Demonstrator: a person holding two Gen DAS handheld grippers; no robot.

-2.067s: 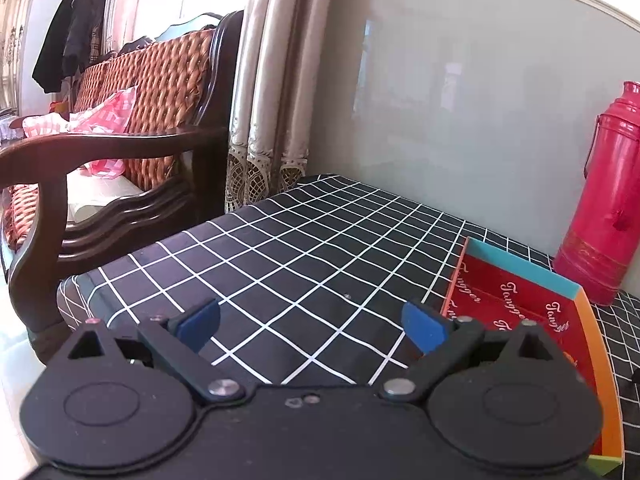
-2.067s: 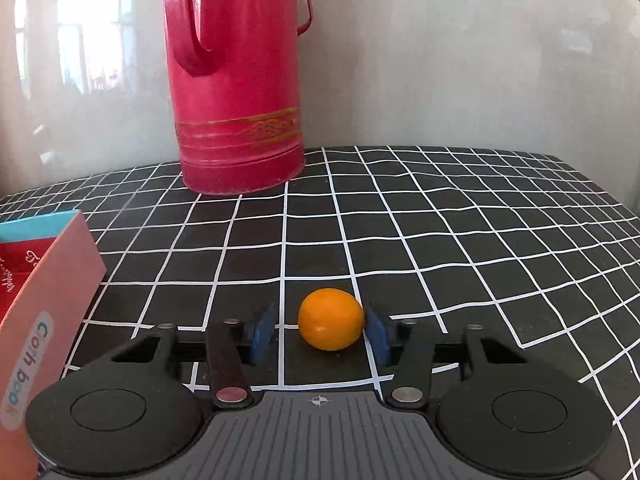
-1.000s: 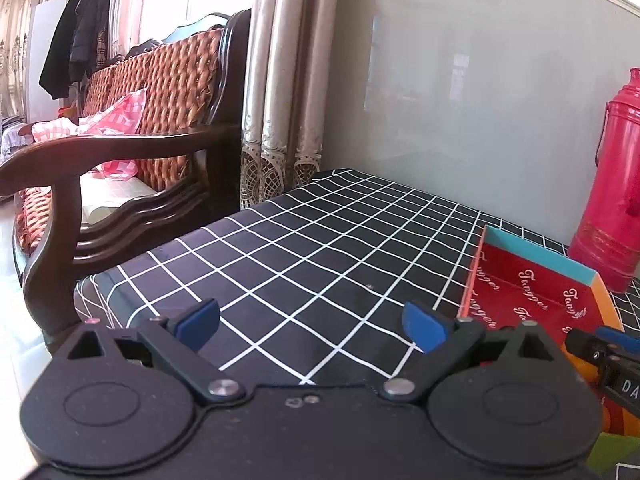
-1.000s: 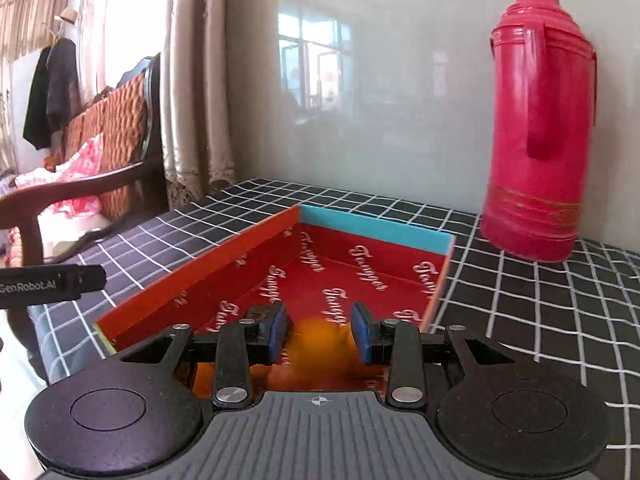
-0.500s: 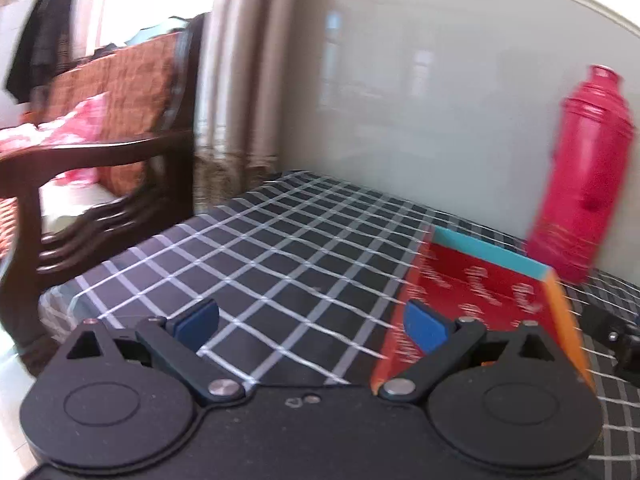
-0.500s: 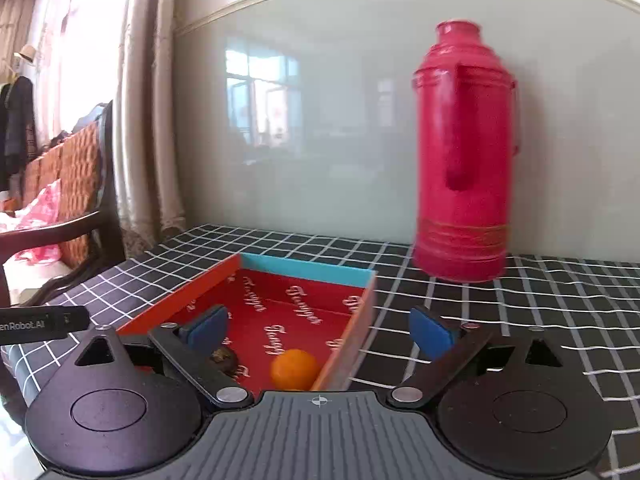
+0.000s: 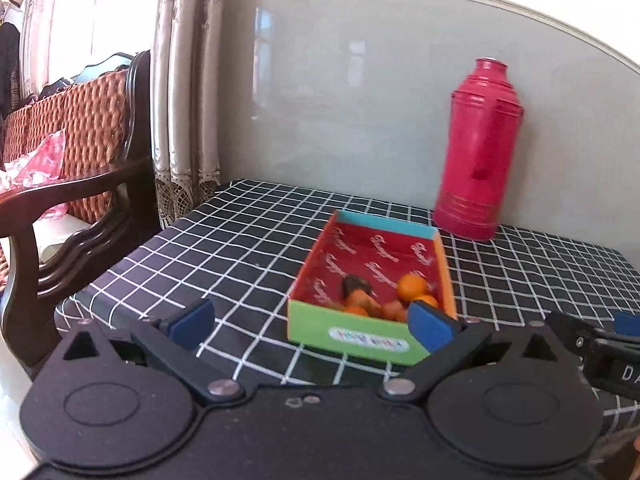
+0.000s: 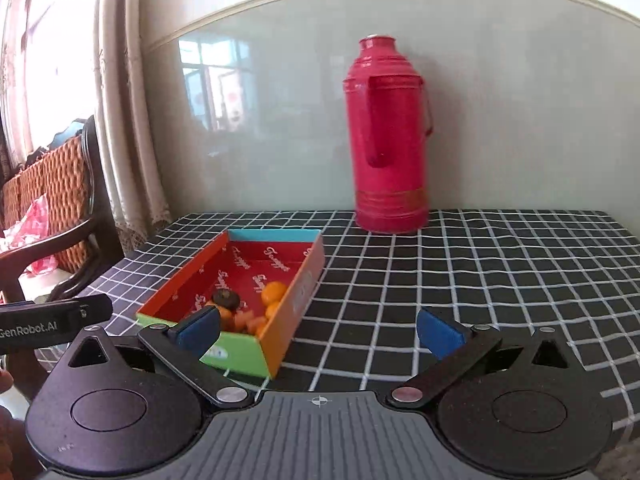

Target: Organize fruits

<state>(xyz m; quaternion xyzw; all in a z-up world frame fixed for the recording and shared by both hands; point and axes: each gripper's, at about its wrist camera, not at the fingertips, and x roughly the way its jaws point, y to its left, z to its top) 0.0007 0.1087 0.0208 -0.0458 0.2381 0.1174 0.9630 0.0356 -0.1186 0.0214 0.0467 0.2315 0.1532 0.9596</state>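
Observation:
A red-lined cardboard box (image 7: 320,322) (image 8: 290,318) lies on the checked tablecloth. Several oranges (image 7: 412,285) (image 8: 274,291) and one dark fruit (image 7: 354,285) (image 8: 226,298) lie in its near end. My left gripper (image 7: 311,324) hovers in front of the box, jaws opening wide, nothing between them. My right gripper (image 8: 319,331) hangs just right of the box's near corner, jaws also opening, holding nothing. Each gripper shows at the edge of the other's view.
A tall red thermos (image 7: 476,152) (image 8: 390,136) stands at the wall behind the box. A wooden chair with a woven back (image 7: 80,160) and curtains (image 7: 184,120) are left of the table. Bare checked cloth (image 8: 500,272) stretches to the right.
The right gripper let the orange go into the box and spread wide. Both grippers drew back and rose, so the whole box now shows.

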